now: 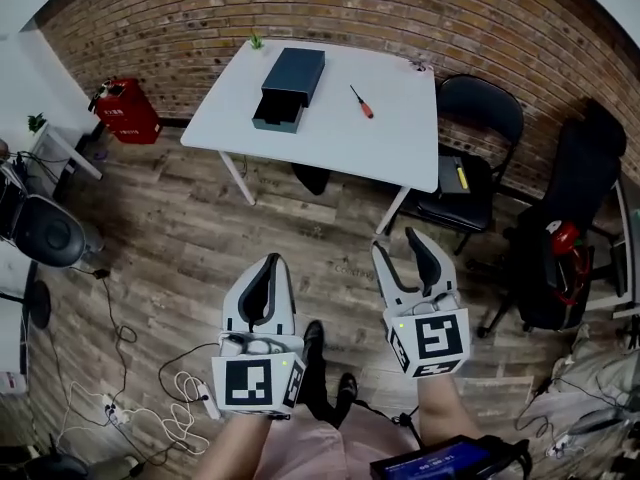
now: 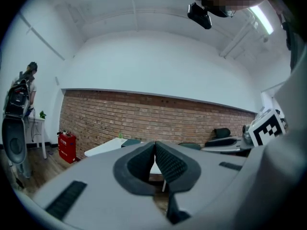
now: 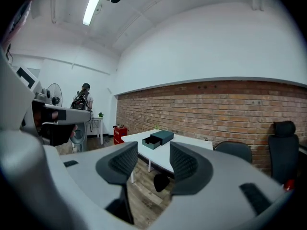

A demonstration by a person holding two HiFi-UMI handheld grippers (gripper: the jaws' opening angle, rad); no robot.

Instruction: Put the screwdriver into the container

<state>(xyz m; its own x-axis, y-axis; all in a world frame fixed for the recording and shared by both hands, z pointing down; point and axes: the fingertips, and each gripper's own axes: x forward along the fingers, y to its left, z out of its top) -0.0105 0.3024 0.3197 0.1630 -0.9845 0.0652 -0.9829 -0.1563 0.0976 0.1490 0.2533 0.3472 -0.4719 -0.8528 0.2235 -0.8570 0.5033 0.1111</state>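
Zero steps done. We stand well back from the surface [image 1: 400,143]. The screwdriver [image 1: 361,101] lies there, near the container [image 1: 290,88] but apart from it. Left gripper [image 1: 268,268] fingers closed, empty. Right gripper [image 1: 403,253] fingers spread, empty. Approach, pick and drop are all left.

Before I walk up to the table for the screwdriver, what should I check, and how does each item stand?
1. Screwdriver lying free on the white table, nothing on it: ok.
2. Drawer of the container pulled open: ok.
3. Right tongs ready, jaws apart with nothing between them: ok.
4. Left tongs out of play, jaws together and empty: ok.
5. Screwdriver within reach: not ok; both tongs hang over the floor, well short of the table.
6. Room inside the drawer: cannot tell from here.
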